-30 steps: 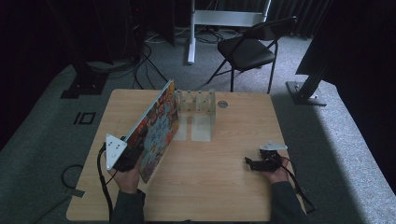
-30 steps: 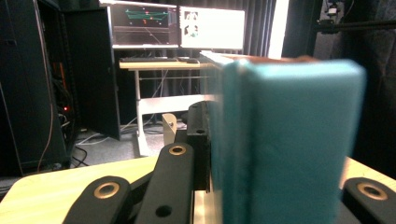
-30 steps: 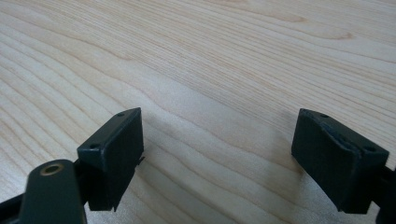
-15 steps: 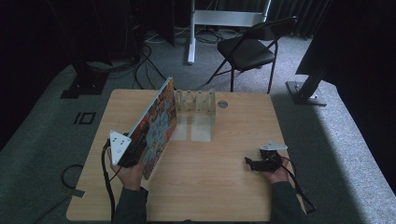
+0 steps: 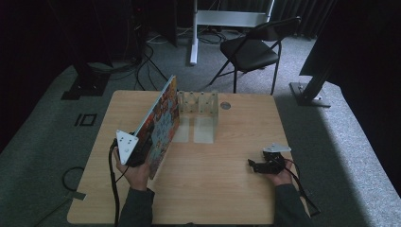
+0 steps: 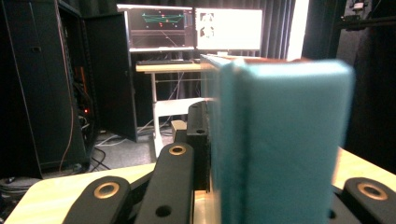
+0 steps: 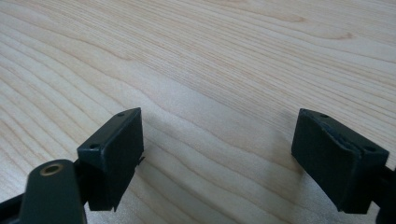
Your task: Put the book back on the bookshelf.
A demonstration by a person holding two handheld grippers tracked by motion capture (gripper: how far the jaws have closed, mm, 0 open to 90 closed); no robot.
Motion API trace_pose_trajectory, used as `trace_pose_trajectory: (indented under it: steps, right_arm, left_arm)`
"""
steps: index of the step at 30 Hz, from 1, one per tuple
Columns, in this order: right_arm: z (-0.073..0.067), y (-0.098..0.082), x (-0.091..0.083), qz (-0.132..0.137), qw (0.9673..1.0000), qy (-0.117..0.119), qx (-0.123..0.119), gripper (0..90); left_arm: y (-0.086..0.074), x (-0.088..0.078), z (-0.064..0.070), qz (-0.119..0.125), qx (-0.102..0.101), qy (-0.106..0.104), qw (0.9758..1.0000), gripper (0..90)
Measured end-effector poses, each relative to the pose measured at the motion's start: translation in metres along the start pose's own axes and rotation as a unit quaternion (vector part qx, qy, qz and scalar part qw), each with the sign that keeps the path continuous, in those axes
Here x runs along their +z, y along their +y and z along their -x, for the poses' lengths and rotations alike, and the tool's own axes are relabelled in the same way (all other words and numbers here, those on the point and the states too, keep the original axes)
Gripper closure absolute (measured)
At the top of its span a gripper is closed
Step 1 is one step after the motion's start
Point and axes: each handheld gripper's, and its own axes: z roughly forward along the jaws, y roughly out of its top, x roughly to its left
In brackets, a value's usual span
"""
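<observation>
Picture book [image 5: 161,125], large, flat, with a colourful cover: stands tilted on its long edge on the left half of the wooden table [image 5: 213,189], its far corner just beside the clear acrylic rack [image 5: 198,108] at the table's back edge. Left of the book, bare tabletop runs to the table's left edge; right of the book, the wood lies open across to the right gripper [image 5: 255,165], well apart. A small round disc [image 5: 225,106] lies just right of the rack.

Left gripper [image 5: 142,153]: held at the book's near end, grey three-cornered plate facing left, cable trailing down past the forearm. Its jaws pinch the book; in the left gripper view the book's teal edge [image 6: 275,140] stands upright, blurred, against the black jaws, which press on it from either side. The book's lower edge is cut off at the bottom of that view, and the cover's pictures are too small to read from the high view. How deep the book sits between the jaws cannot be told.

Right gripper: rests low at the table's near right, in the person's hand. In the right gripper view its fingers [image 7: 116,149] stand spread wide over bare wood grain, with nothing between them.

Beyond the table's back edge: a black folding chair [image 5: 253,49] on grey carpet.
</observation>
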Motion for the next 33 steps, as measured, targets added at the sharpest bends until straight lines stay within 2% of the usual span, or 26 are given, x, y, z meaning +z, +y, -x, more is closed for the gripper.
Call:
trace_pose_trajectory:
  steps: [8, 15, 21, 33]
  right_arm:
    - [0.0, 0.0, 0.0, 0.0, 1.0, 0.0, 0.0, 16.6]
    - [0.0, 0.0, 0.0, 0.0, 1.0, 0.0, 0.0, 16.6]
    - [0.0, 0.0, 0.0, 0.0, 1.0, 0.0, 0.0, 16.6]
    - [0.0, 0.0, 0.0, 0.0, 1.0, 0.0, 0.001, 16.6]
  left_arm:
    - [0.002, 0.004, 0.001, 0.002, -0.002, 0.01, 1.0, 80.3]
    - [0.002, 0.009, 0.006, 0.002, 0.004, 0.029, 0.9996, 80.3]
    - [0.003, 0.011, 0.005, 0.008, -0.007, 0.031, 0.9994, 80.3]
    - [0.005, 0.014, 0.006, 0.011, -0.011, 0.038, 0.9992, 80.3]
